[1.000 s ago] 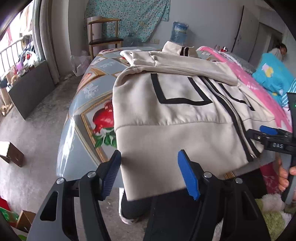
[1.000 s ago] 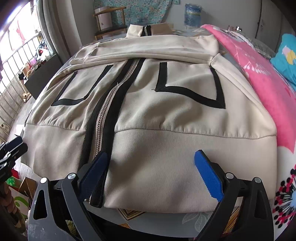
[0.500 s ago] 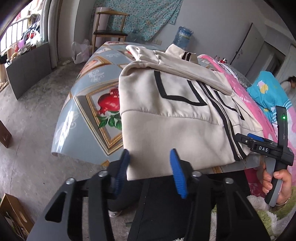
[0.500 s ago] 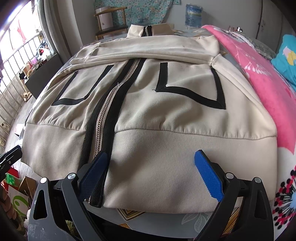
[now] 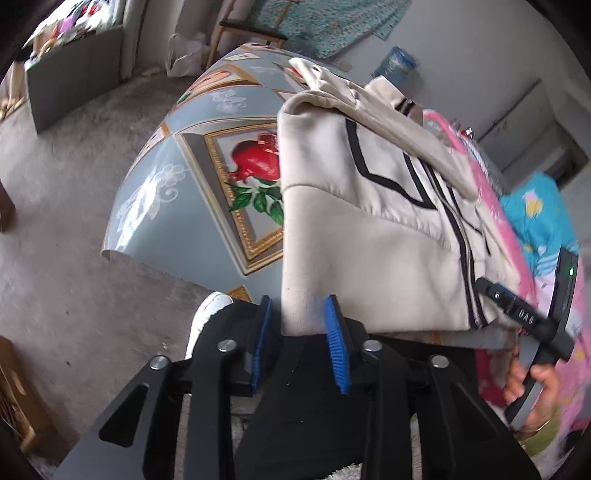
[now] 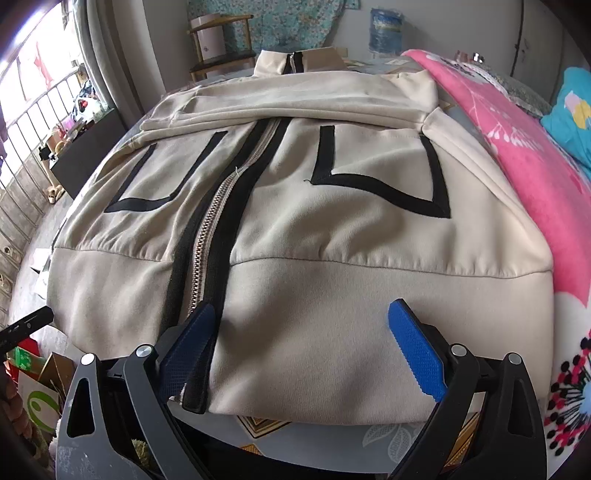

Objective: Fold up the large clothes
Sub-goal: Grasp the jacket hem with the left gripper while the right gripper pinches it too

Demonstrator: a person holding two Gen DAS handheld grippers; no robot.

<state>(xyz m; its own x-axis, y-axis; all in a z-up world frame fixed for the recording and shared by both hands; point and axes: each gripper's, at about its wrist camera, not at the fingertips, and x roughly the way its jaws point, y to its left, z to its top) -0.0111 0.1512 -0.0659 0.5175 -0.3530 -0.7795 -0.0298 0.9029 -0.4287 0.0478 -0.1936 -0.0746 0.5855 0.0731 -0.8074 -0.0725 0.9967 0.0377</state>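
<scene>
A cream zip jacket (image 6: 332, 236) with black trim lies face up on the bed, sleeves folded across its chest, hem toward me. It also shows in the left wrist view (image 5: 369, 221). My left gripper (image 5: 299, 317) has its blue pads narrowed around the jacket's bottom left hem corner, with a visible gap still between them. My right gripper (image 6: 303, 332) is open, its pads spread wide over the hem just right of the zipper (image 6: 210, 229). The right gripper also shows in the left wrist view (image 5: 524, 317), held by a hand.
The bed has a grey sheet with a pomegranate print (image 5: 207, 177). A pink blanket (image 6: 517, 147) and a blue pillow (image 6: 576, 110) lie along the right. A wooden chair (image 6: 221, 48) and a water bottle (image 6: 386, 29) stand behind the bed. Cardboard boxes (image 6: 37, 391) sit on the floor.
My left gripper has swung left to the jacket's bottom left corner and its pads have closed in around the hem. The right gripper has stayed still and open.
</scene>
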